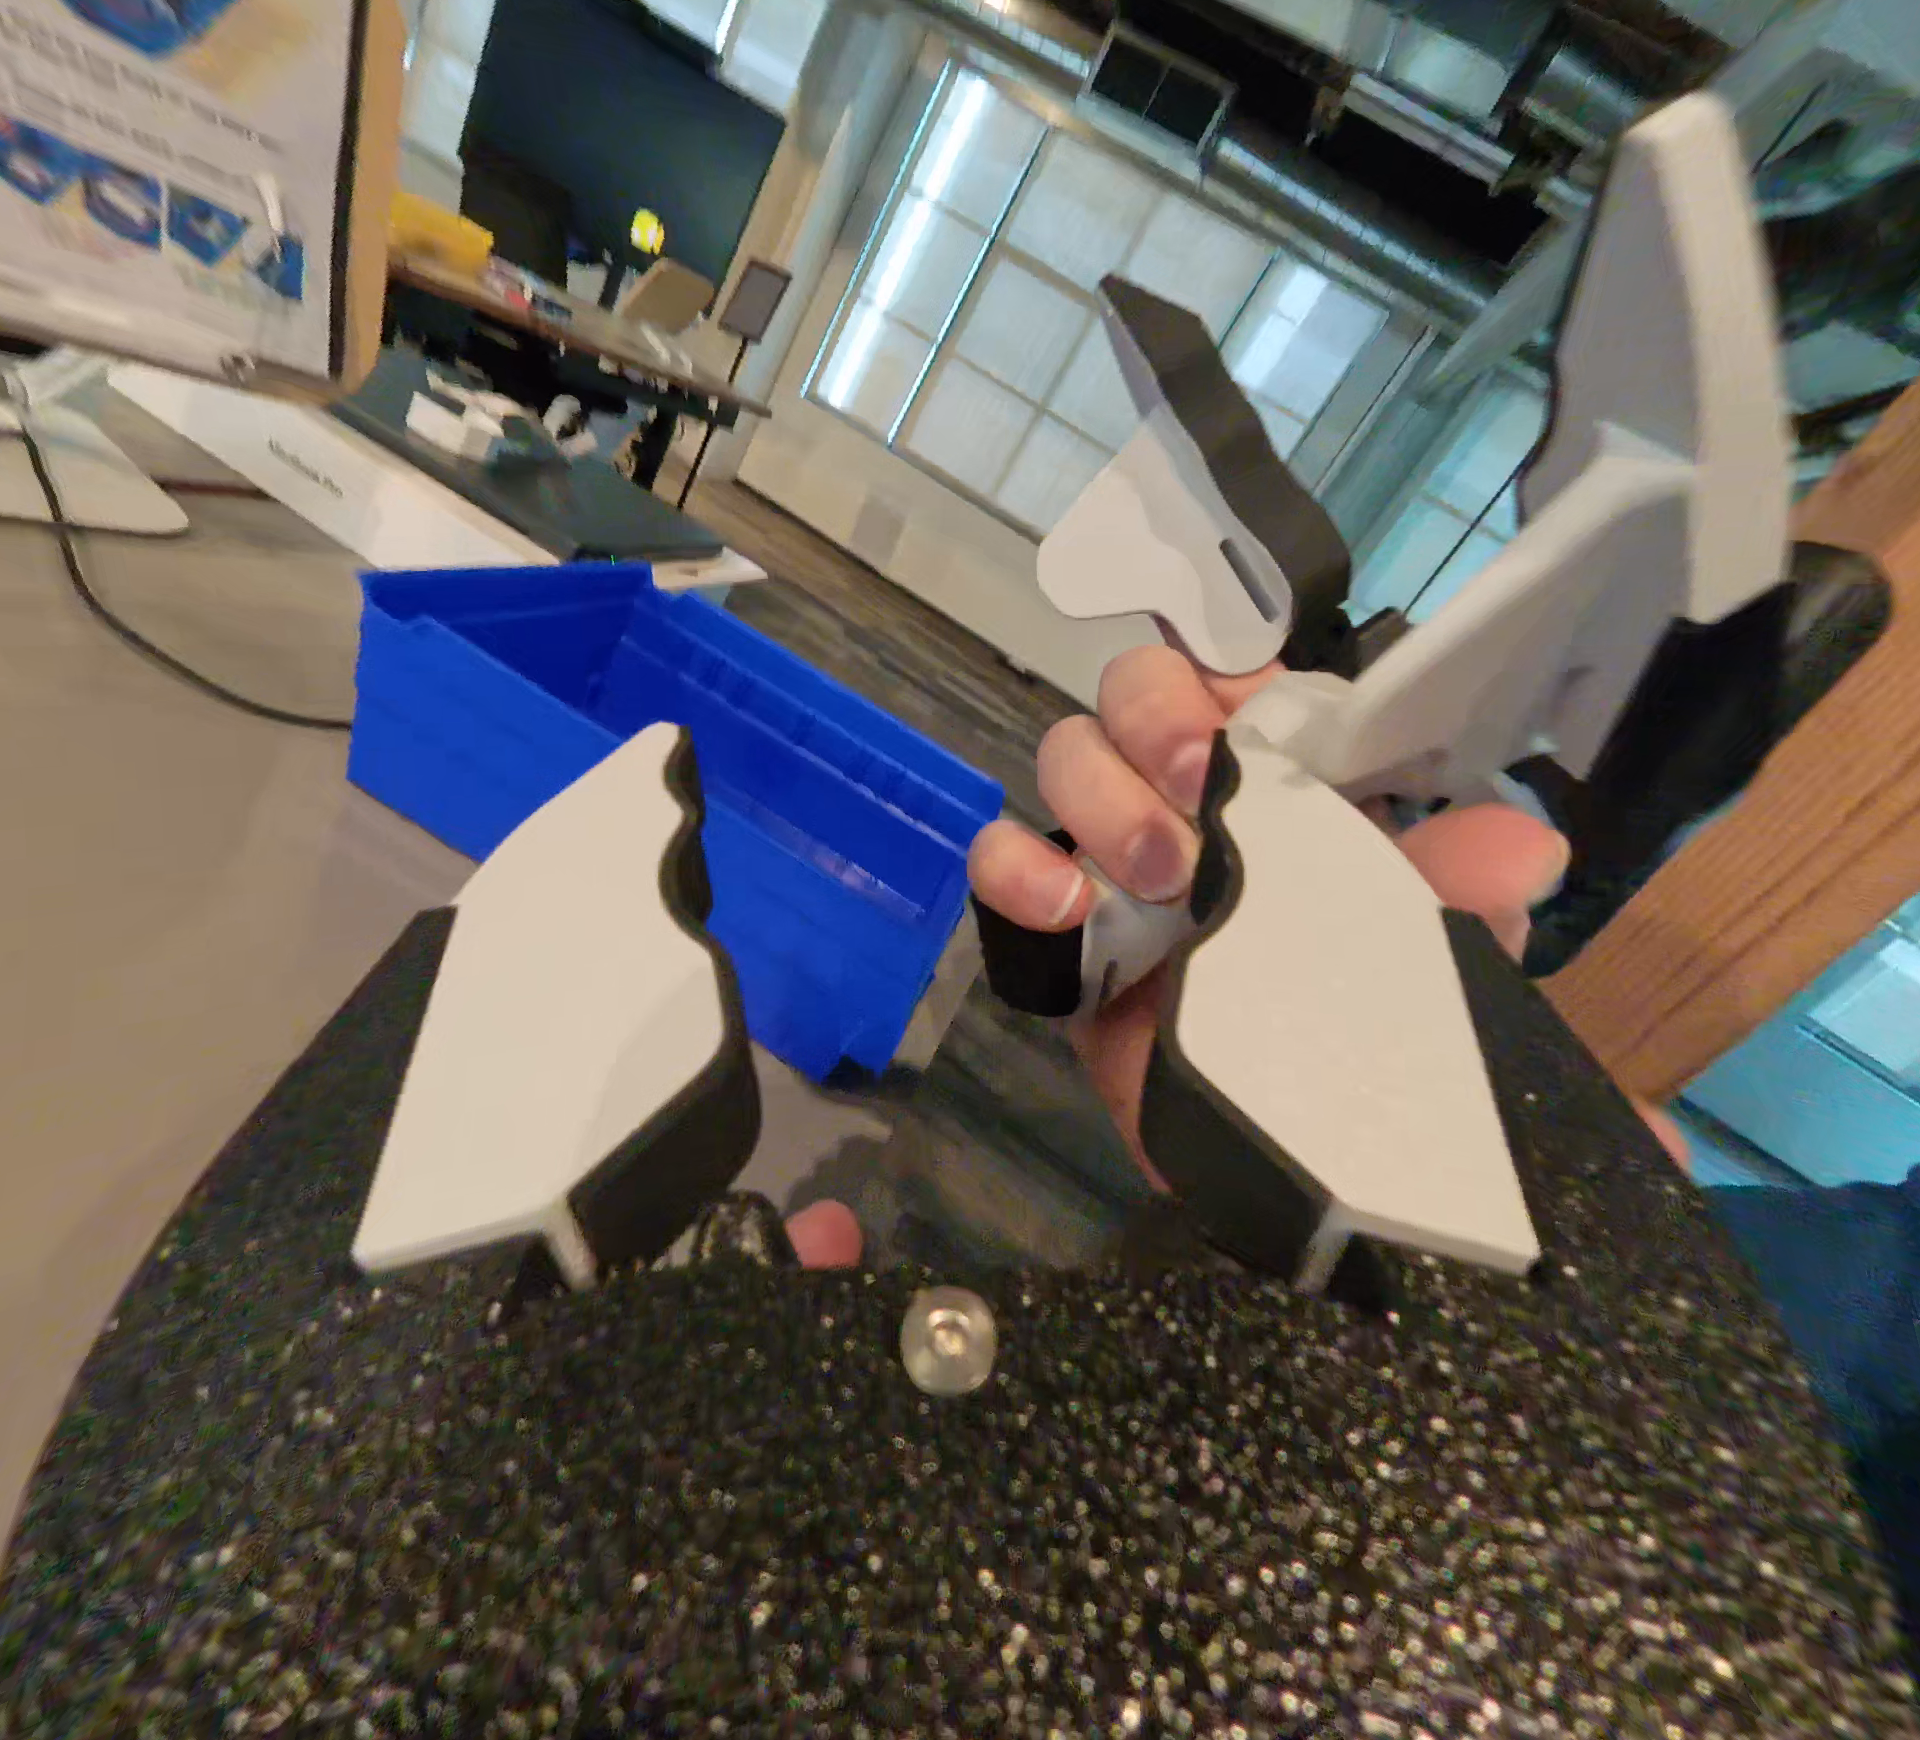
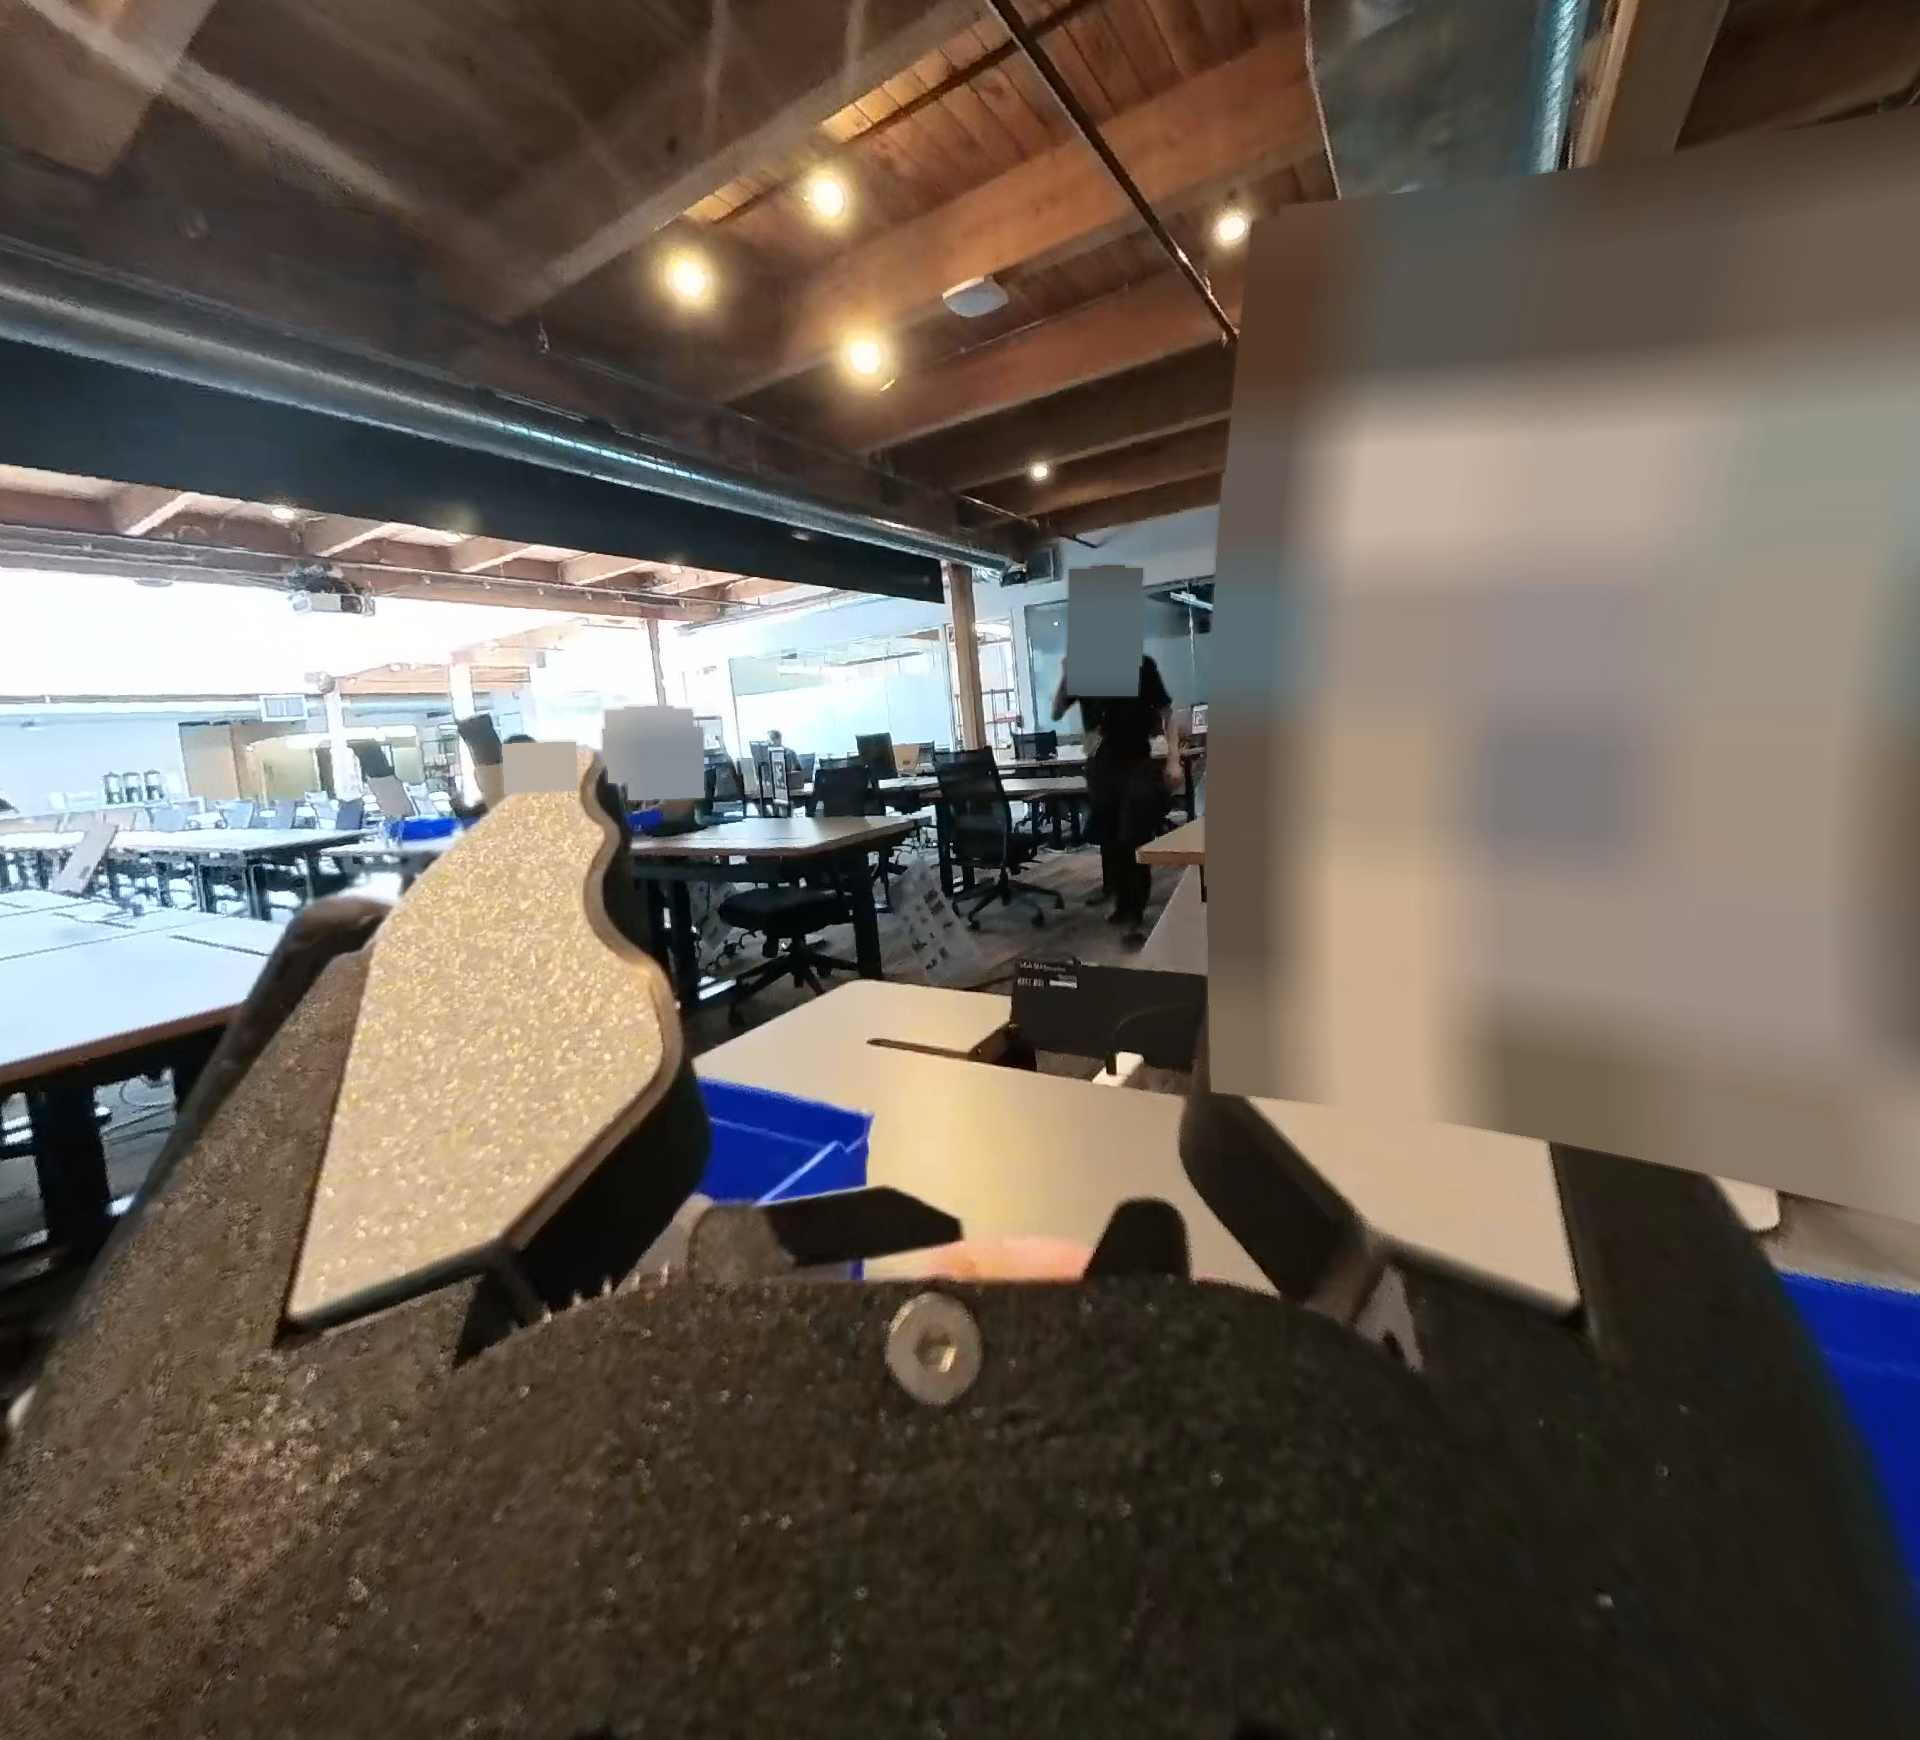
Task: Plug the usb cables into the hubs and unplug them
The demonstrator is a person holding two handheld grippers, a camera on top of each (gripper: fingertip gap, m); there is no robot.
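Note:
No USB cable or hub shows in either view. My left gripper point(image 1: 945, 755) is open and empty, tilted up above the table, with its white fingers point(image 1: 582, 994) wide apart. Just beyond it a person's hand point(image 1: 1122, 786) holds the right gripper point(image 1: 1153, 714), whose fingers stand apart. In the right wrist view my right gripper point(image 2: 935, 807) points out over the room. Its left finger point(image 2: 499, 1015) is plain, and a blurred patch covers most of the right finger. The finger bases sit wide apart with nothing between them.
A blue plastic bin point(image 1: 623, 734) stands on the grey table point(image 1: 156, 807), also seen in the right wrist view point(image 2: 790, 1150). A printed cardboard box point(image 1: 177, 80), a white flat box point(image 1: 312, 464) and a black cable point(image 1: 135, 641) lie left. A wooden post point(image 1: 1766, 807) is on the right. A person point(image 2: 1122, 755) stands among desks. About 9 cm separates my left fingertips from my right.

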